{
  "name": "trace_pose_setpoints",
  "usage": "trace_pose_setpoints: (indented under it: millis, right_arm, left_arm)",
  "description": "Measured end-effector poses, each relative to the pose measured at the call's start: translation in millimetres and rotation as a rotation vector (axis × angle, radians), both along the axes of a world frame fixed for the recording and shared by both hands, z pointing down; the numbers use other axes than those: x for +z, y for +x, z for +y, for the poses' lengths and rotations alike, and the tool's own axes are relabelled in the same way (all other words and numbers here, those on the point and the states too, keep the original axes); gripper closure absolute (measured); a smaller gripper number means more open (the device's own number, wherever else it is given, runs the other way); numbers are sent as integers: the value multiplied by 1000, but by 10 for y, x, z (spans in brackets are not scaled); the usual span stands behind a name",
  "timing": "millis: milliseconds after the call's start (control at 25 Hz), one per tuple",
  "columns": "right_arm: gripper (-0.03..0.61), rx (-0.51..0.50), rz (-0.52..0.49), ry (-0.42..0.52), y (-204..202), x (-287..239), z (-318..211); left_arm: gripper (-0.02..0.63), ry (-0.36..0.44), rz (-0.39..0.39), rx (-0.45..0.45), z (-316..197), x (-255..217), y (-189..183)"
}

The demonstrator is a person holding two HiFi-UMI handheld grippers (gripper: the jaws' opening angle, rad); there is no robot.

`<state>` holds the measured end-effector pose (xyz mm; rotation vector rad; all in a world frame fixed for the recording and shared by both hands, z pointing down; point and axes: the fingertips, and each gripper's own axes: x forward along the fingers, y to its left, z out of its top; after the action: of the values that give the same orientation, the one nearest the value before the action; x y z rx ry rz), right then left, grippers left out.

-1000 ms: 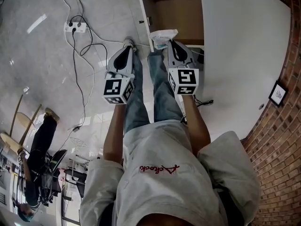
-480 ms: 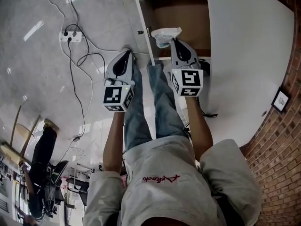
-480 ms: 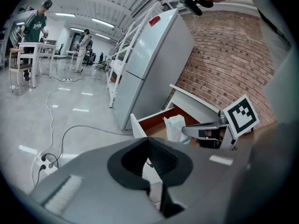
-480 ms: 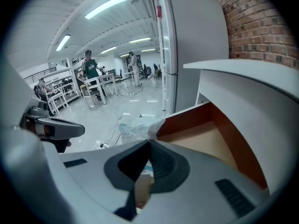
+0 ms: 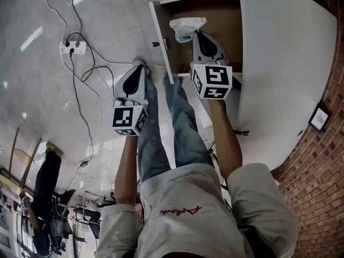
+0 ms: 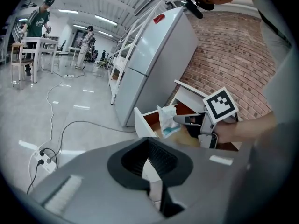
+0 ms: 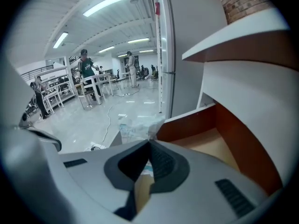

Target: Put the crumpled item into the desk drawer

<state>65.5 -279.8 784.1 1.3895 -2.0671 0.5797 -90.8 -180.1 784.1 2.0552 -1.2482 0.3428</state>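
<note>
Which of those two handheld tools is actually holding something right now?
The right tool: it grips the crumpled item over the open drawer. The left tool is closed on nothing.

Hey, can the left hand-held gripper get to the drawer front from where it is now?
Probably yes. The left hand-held gripper hangs empty beside the drawer front, nothing visible between them. The right hand-held gripper holds the crumpled item over the drawer, off that path.

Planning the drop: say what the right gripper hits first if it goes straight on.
The right gripper, shut on the item, points into the open drawer. Straight on, it would likely meet the drawer's brown far wall, or its floor; depth is unclear.
</note>
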Motion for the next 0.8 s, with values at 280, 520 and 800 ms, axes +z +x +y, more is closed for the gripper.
trace_pose_setpoints:
  millis: [280, 520, 800]
  right_arm:
    - [566, -5, 25, -25, -58, 223, -271]
    - [566, 26, 65, -108, 27, 594, -327]
    - [566, 51, 110, -218, 116, 975, -371]
  left_arm:
    - [604, 5, 5, 8, 8, 32, -7]
    - [604, -1, 0, 0, 16, 61, -48]
    - [604, -10, 0, -3, 59, 98, -49]
